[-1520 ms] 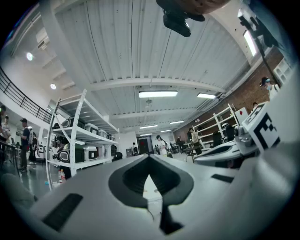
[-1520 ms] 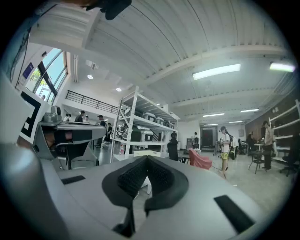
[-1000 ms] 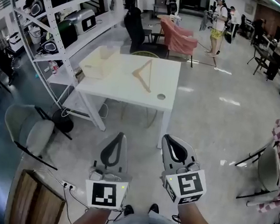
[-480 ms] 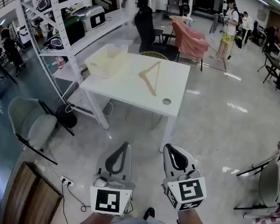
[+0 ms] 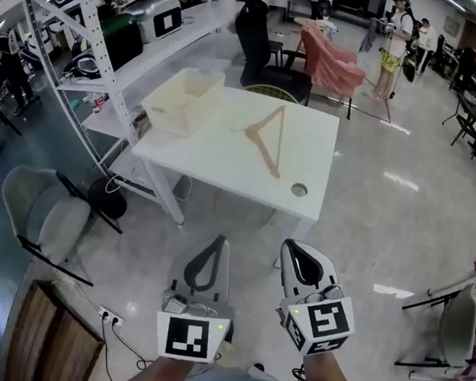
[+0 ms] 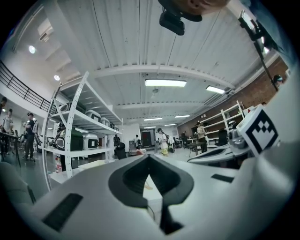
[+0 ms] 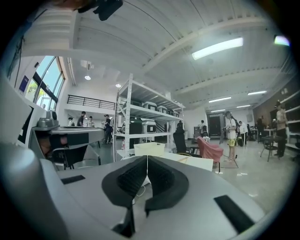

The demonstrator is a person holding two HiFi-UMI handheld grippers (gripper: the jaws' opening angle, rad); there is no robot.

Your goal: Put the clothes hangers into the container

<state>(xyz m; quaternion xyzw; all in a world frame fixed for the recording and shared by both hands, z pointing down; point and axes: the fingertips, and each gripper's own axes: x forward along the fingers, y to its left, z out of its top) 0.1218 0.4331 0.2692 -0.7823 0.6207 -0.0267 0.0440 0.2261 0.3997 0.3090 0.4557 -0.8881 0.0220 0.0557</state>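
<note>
A wooden clothes hanger lies flat on the white table, right of its middle. The beige plastic container stands on the table's far left corner, and nothing shows inside it. Both grippers hang low in front of me, over the floor and short of the table's near edge. My left gripper is shut with nothing in it, as is my right gripper. The right gripper view looks past its closed jaws at the container and the table.
A tall white shelving rack with appliances runs along the left. A grey chair stands left of the table, a black chair and a pink-draped chair behind it. People stand far back. A checked-cloth chair is at the right.
The table, hanger and container have come nearer and lower in the head view as I move toward them. Both grippers stay shut and side by side.
</note>
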